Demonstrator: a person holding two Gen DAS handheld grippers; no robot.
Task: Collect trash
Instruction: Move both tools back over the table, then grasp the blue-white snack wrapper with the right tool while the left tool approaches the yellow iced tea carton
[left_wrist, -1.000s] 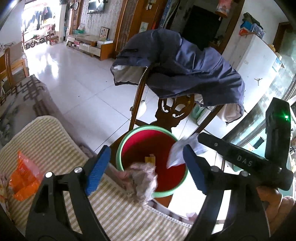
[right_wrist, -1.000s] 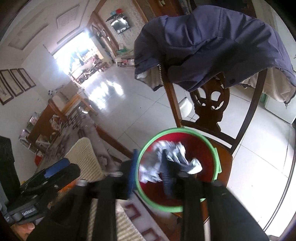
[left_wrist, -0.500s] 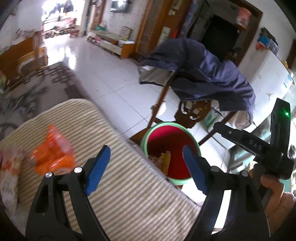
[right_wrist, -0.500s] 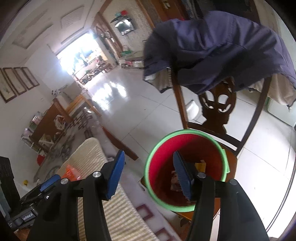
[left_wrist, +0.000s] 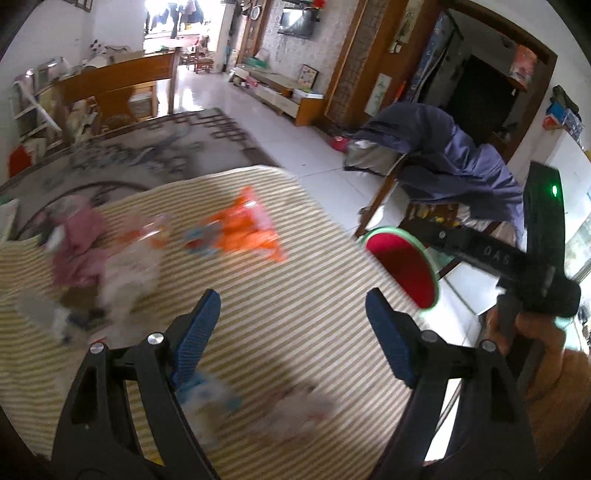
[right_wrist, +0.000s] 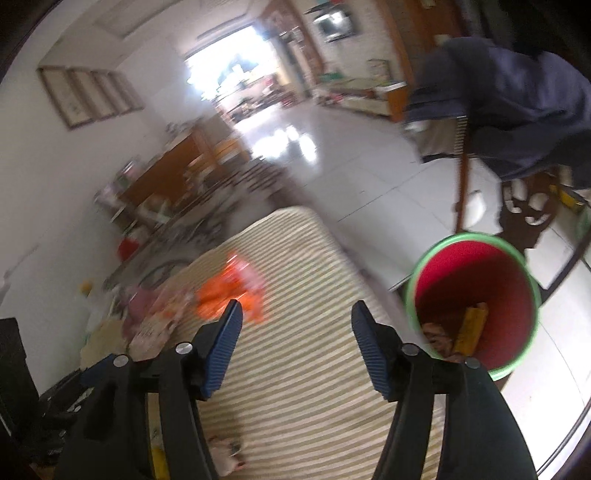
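A: Status on the grippers?

B: Left gripper (left_wrist: 291, 325), black frame with blue ribbed pads: jaws wide apart, nothing between them, and they've just opened a bit further. It hangs over the yellow-and-white striped cloth surface (left_wrist: 303, 295).

A: Right one?

B: Right gripper (right_wrist: 295, 339), same build: jaws have just been opening, now well apart, empty. Also over the striped cloth. A hand (left_wrist: 532, 332) grips its handle (seen from the left wrist view).

A: Where's the trash?

B: Spread on the cloth. Crumpled orange plastic wrapper (left_wrist: 243, 229) near the far edge, ahead of both grippers. Left of it a pale crinkled bag (left_wrist: 136, 266) and a pink crumpled piece (left_wrist: 77, 247), touching or overlapping; too blurred to say which. A white-and-blue wrapper (left_wrist: 210, 402) lies just beside the left gripper's left finger, and a pale scrap (left_wrist: 295, 413) sits low between the fingers. All motion-blurred.

A: Bin?

B: Round red bucket with green rim (right_wrist: 476, 299) stands off the cloth's right edge, beside a dark wooden chair (right_wrist: 461, 177) draped with a navy jacket (right_wrist: 517, 103). Inside: a yellow packet (right_wrist: 472, 328) and some brownish crumpled stuff.
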